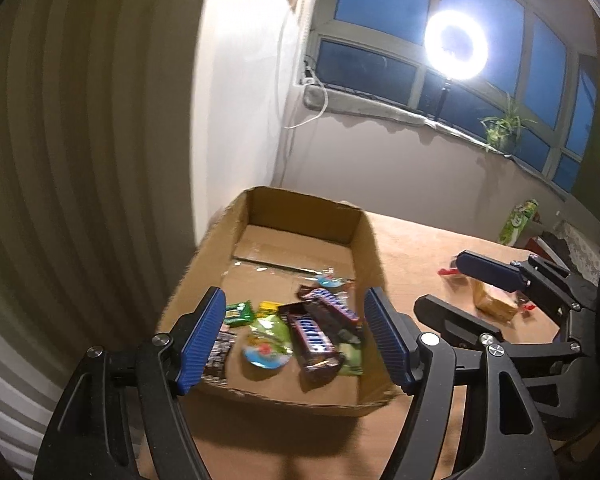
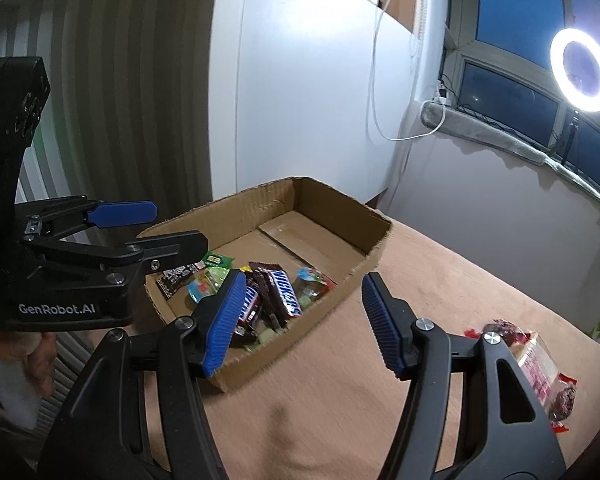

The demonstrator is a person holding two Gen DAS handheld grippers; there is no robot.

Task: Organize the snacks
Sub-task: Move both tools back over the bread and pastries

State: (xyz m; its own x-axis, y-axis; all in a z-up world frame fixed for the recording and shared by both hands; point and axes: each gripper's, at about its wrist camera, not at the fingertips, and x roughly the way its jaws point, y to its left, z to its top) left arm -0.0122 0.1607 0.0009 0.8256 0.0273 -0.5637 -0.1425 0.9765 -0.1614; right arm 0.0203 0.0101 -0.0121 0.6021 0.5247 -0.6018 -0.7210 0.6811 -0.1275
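Observation:
An open cardboard box (image 1: 364, 236) (image 2: 374, 240) sits on the brown table and holds several snacks: Snickers bars (image 1: 314, 338) (image 2: 286, 294), a round jelly cup (image 1: 265, 354), green packets (image 1: 239, 312). My left gripper (image 1: 296, 340) is open and empty above the box's near end. My right gripper (image 2: 304, 320) is open and empty over the box's right wall; it also shows in the left wrist view (image 1: 456, 284). Two wrapped cakes (image 2: 536, 364) (image 1: 494, 300) lie on the table right of the box.
A wall and radiator panel stand left of the box. A ring light (image 2: 581, 70) and a plant (image 1: 500, 128) are by the window. A green carton (image 1: 518, 222) stands at the table's far right edge. The left gripper's body (image 2: 60, 276) is close to the box's left.

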